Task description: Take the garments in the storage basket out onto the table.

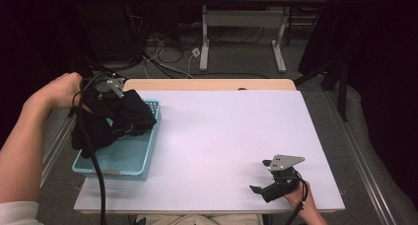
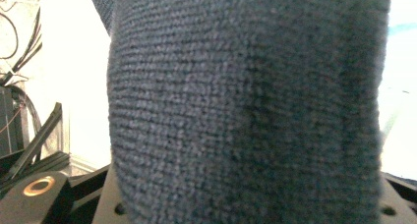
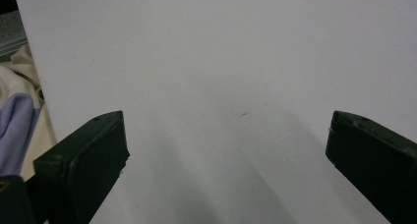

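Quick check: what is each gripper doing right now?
Left gripper: shut on the dark knitted garment above the light blue plastic basket.
Right gripper: open, holding nothing, over the white table.

Dark knit garment (image 1: 129, 115) (bunched, partly lifted) drapes over the light-blue basket (image 1: 129, 158).

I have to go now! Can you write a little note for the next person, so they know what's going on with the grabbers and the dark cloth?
Left gripper: shut on the dark knit cloth, held over the blue basket at the table's left edge.
Right gripper: open, holding nothing, resting low at the near right of the white table.
Done: cloth gripped; part of it hangs over the basket's side.
Left: probably lift the cloth out onto the table.
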The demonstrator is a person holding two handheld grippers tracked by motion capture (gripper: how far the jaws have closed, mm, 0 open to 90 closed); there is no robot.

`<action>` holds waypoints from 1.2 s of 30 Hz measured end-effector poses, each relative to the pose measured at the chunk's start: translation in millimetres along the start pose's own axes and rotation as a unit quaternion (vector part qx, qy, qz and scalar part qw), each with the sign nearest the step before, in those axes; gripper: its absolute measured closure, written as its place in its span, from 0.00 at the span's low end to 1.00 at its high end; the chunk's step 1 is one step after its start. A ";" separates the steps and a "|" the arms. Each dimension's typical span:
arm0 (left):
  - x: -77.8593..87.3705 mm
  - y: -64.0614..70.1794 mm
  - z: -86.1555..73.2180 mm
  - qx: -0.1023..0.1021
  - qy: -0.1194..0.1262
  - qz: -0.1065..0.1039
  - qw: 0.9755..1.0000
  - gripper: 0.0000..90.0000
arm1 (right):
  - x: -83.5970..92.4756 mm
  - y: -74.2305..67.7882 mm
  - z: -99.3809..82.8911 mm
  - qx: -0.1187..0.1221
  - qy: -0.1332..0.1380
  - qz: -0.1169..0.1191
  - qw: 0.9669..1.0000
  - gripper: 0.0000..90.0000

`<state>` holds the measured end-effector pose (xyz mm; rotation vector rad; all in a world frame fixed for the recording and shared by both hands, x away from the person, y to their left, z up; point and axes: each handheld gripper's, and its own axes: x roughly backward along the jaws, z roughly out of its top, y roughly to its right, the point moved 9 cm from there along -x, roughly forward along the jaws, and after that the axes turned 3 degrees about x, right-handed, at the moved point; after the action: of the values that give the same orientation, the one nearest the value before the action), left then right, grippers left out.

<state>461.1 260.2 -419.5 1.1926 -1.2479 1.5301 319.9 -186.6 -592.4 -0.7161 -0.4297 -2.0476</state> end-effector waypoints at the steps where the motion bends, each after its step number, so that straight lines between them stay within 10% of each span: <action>1: 2.0 -0.9 1.1 -0.001 -0.002 0.001 1.000 0.60 | 0.0 0.0 0.1 0.000 0.000 0.000 1.000 0.02; 36: 63.8 -2.3 57.0 -0.047 0.020 0.008 0.999 0.60 | 0.3 -0.5 0.0 -0.003 0.001 0.001 1.000 0.02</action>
<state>458.8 206.1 -353.3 1.0900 -1.2901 1.4832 319.3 -186.5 -592.2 -0.7184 -0.4209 -2.0478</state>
